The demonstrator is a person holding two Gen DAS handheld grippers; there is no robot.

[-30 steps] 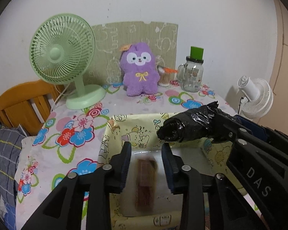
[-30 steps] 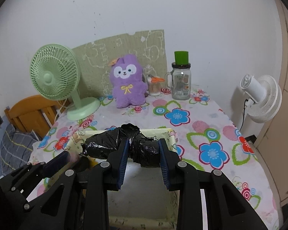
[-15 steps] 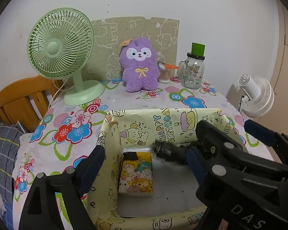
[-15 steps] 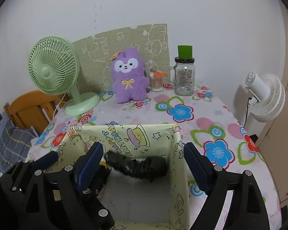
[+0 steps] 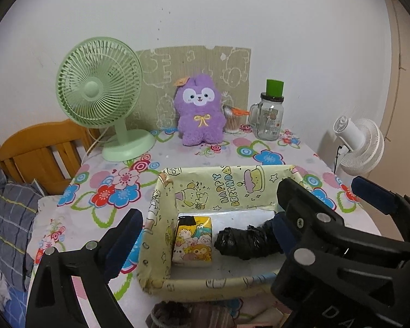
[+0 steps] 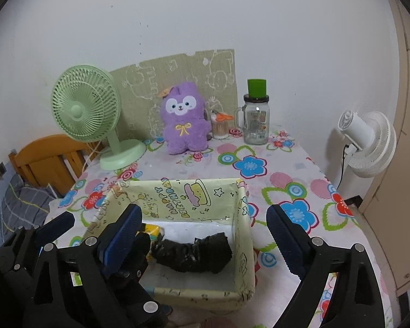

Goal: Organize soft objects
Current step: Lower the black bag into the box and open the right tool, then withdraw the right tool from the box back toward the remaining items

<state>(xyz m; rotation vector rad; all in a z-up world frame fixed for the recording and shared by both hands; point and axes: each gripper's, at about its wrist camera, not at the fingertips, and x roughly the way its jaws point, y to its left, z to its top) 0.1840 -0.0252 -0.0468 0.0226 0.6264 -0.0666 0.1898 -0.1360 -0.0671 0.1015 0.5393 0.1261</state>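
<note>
Tilting downward over the box (image 6: 240,210), the left gripper (image 5: 205,227) and right gripper (image 6: 205,224) had just opened wide, empty, above its 2 contents: tissue pack (image 5: 194,240) beside black bundle (image 6: 194,251).

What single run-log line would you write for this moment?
left gripper: jaws just opened, empty | right gripper: jaws just opened, empty | tissue pack and black bundle: lying in box | purple plush: on table

Both wrist cams near, angled down, sharing box (image 5: 233,188) (image 6: 177,199)
</note>
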